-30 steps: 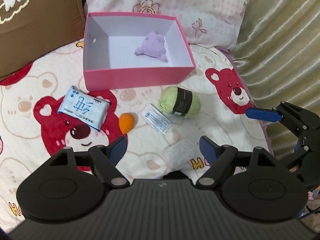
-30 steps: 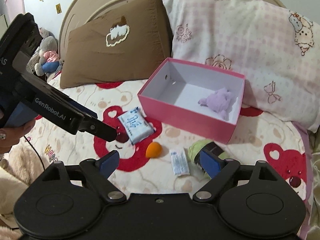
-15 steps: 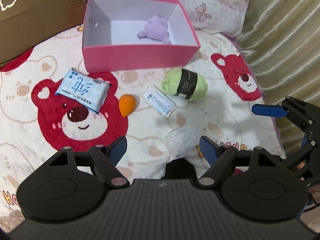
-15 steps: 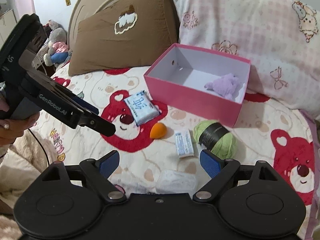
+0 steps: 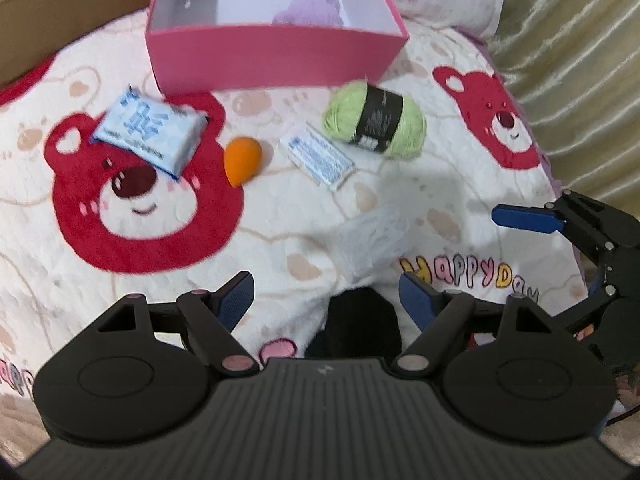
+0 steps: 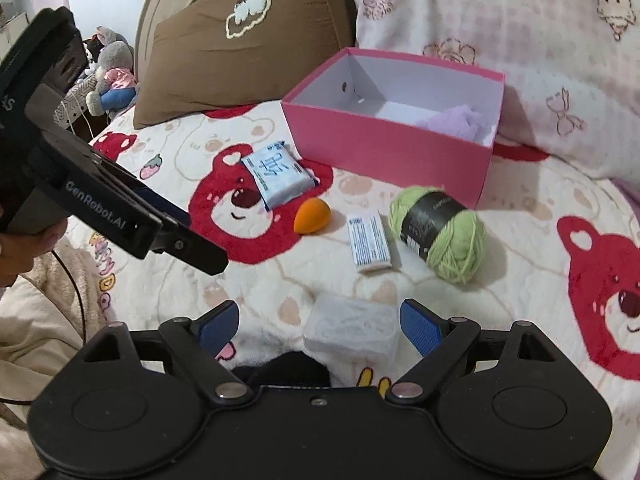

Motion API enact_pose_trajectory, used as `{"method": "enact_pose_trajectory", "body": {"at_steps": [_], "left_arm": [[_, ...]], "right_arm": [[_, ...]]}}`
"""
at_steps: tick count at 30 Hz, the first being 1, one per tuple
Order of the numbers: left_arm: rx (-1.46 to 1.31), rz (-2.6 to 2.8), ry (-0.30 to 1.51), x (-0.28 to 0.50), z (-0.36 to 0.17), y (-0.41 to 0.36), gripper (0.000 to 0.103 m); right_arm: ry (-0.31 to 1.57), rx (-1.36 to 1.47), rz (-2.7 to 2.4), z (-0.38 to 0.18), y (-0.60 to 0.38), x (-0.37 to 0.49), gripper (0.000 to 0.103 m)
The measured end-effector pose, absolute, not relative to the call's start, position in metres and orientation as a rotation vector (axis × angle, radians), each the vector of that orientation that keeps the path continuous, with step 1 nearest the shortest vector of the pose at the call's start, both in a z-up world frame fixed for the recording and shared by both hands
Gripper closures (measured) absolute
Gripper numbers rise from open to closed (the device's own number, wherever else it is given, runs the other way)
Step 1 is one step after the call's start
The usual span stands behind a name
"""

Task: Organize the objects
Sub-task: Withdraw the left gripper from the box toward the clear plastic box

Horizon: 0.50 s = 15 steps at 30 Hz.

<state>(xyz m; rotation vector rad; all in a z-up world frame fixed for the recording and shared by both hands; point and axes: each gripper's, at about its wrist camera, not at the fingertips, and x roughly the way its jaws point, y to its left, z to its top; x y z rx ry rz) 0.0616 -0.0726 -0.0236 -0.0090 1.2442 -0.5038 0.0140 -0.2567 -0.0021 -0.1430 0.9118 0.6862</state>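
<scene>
A pink box [image 5: 272, 56] [image 6: 384, 152] stands on the bear-print blanket with a purple plush [image 5: 308, 8] [image 6: 456, 120] inside. In front of it lie a blue tissue pack [image 5: 150, 134] [image 6: 278, 178], an orange sponge egg [image 5: 242, 156] [image 6: 312, 216], a small white packet [image 5: 318, 156] [image 6: 368, 242], a green yarn ball [image 5: 376, 120] [image 6: 438, 232] and a clear plastic pack [image 5: 374, 240] [image 6: 352, 330]. A black cloth [image 5: 356, 324] lies nearest. My left gripper [image 5: 326, 300] hangs open over the black cloth. My right gripper [image 6: 318, 326] is open, the clear pack just beyond its fingers.
A brown pillow [image 6: 244, 48] and a pink patterned pillow [image 6: 500, 12] lean behind the box. A gold curtain [image 5: 580, 60] hangs at the bed's right edge. Stuffed toys [image 6: 108, 80] sit at the far left. A person's fleece sleeve [image 6: 36, 320] is at the lower left.
Both grippers have come down toward the blanket, still open. The objects look larger and closer, and the clear pack and black cloth now sit near the fingertips.
</scene>
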Motion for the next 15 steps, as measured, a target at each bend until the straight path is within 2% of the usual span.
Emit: {"method": "enact_pose_trajectory", "body": {"at_steps": [15], "left_arm": [[-0.102,-0.502,1.226,0.044,-0.073,-0.085,0.024]], "right_arm": [[0.913,-0.207,0.675,-0.056,-0.254,0.01,0.013]]}}
